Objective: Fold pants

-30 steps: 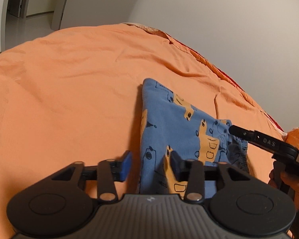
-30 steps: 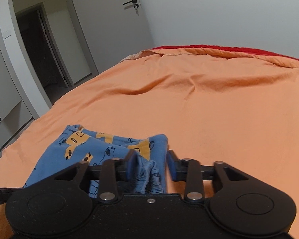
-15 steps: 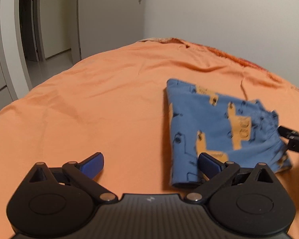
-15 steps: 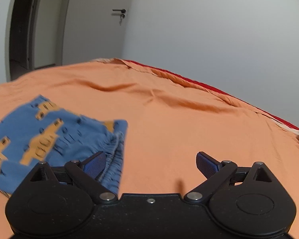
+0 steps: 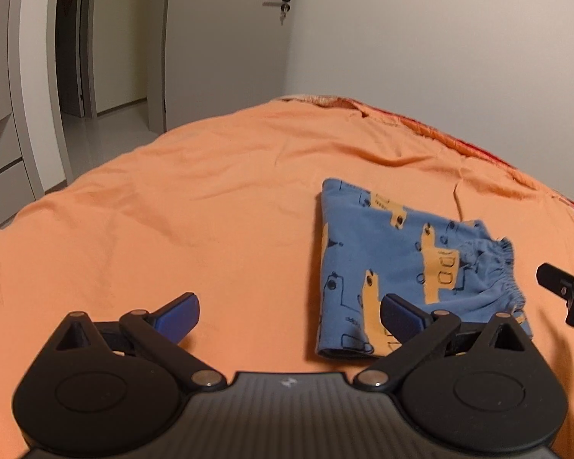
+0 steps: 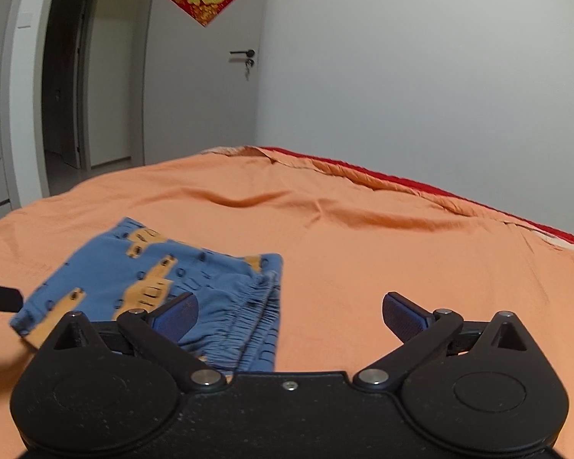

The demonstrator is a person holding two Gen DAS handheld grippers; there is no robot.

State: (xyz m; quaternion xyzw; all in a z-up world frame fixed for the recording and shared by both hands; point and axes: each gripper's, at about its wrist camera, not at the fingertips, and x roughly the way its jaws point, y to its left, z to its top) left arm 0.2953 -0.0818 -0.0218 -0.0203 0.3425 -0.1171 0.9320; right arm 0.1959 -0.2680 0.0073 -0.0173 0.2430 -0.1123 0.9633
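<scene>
The blue pants (image 5: 401, 252) with yellow vehicle prints lie folded into a small rectangle on the orange bed sheet (image 5: 195, 206). My left gripper (image 5: 287, 315) is open and empty, raised over the sheet just left of the pants. In the right wrist view the pants (image 6: 141, 275) lie at the lower left with the gathered waistband nearest. My right gripper (image 6: 287, 315) is open and empty, to the right of the waistband. The right gripper's tip shows in the left wrist view (image 5: 558, 283).
The bed runs along a white wall (image 6: 440, 76) with a red edge (image 6: 401, 181) at the far side. A door (image 6: 210, 76) with a red decoration and an open doorway (image 5: 72, 38) stand beyond the bed's far end.
Both grippers have opened, let go of the pants and pulled back and up. The pants now lie flat and folded on the sheet.
</scene>
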